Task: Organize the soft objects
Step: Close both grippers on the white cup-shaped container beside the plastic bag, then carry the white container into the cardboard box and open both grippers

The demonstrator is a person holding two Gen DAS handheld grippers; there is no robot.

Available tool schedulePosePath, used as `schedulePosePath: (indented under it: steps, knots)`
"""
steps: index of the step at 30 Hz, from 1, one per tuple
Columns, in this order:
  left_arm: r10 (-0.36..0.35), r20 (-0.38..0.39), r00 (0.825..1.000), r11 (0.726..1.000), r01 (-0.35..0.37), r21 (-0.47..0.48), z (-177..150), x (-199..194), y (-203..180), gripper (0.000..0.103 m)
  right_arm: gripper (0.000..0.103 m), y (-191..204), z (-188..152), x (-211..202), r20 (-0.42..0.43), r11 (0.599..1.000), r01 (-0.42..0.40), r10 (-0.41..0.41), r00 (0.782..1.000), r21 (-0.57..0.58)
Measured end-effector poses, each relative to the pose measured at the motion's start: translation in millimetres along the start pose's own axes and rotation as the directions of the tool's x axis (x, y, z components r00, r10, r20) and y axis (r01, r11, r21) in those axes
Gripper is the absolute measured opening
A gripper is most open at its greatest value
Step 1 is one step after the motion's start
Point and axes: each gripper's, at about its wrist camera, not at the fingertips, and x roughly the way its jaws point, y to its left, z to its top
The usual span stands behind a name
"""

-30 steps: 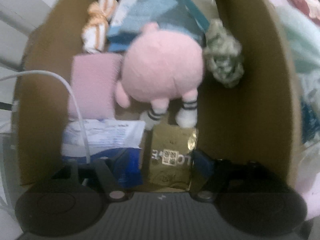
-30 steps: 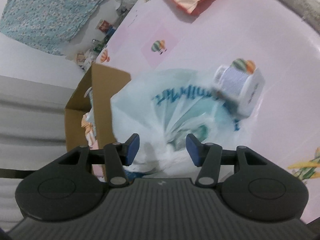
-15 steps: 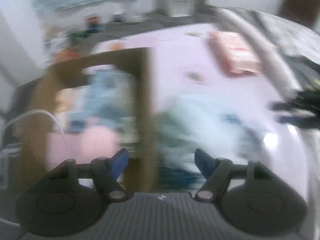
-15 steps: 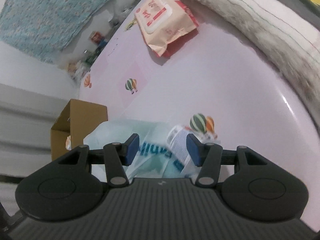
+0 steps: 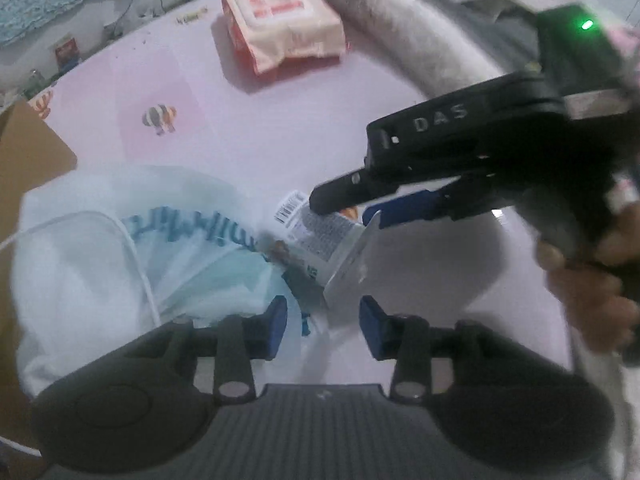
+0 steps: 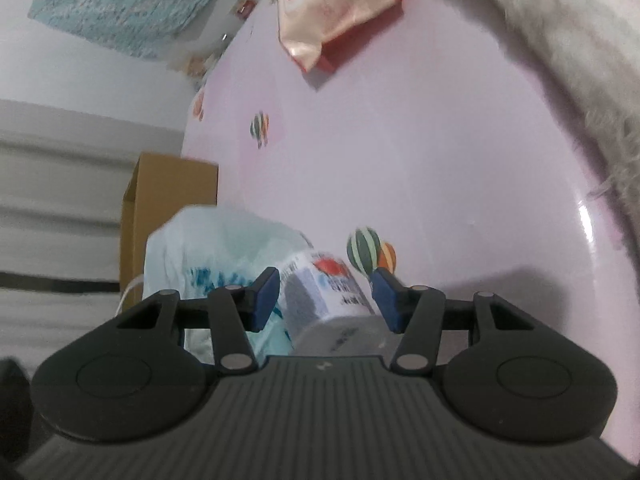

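The right gripper (image 6: 325,298) is straddling a white printed tissue pack (image 6: 332,304), pads apart. The left gripper (image 5: 323,329), jaws just narrowing on nothing, is hovering beside the pale plastic bag (image 5: 120,248). Both, plus a peach wipes packet (image 5: 282,20) at the pink bed's far edge, are waiting outside the cardboard box (image 6: 168,200).

Tissue pack (image 5: 320,236) beside plastic bag (image 5: 120,248).

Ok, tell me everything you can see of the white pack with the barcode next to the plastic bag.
The white pack looks like a soft, plastic-wrapped tissue pack with grey print, a barcode at one corner and a red mark on top. It lies tilted on the pink table, one end against the pale plastic bag. The right gripper has a finger on each side of it, not visibly pressing. Its underside is hidden.
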Motion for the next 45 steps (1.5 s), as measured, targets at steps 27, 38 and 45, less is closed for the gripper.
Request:
schedulePosePath:
  steps: [27, 38, 45]
  knots:
    - [-0.247, -0.008, 0.969, 0.934, 0.236, -0.267, 25.0, -2.5, 31.9, 0.018, 0.040, -23.8, -23.8, -41.4, 0.003, 0.982, -0.086, 0.087, 0.996, 0.170]
    - [-0.243, 0.040, 0.969, 0.944, 0.246, -0.220, 26.2, -13.5, 29.4, 0.020, 0.030, -1.3, -32.7, -47.4, 0.059, 0.997, 0.016, -0.021, 0.998, 0.081]
    - [-0.271, 0.088, 0.959, 0.940, 0.283, -0.193, 15.8, -46.1, 37.3, 0.020, 0.027, 20.1, -46.8, -70.8, 0.094, 0.997, 0.030, -0.036, 0.995, 0.067]
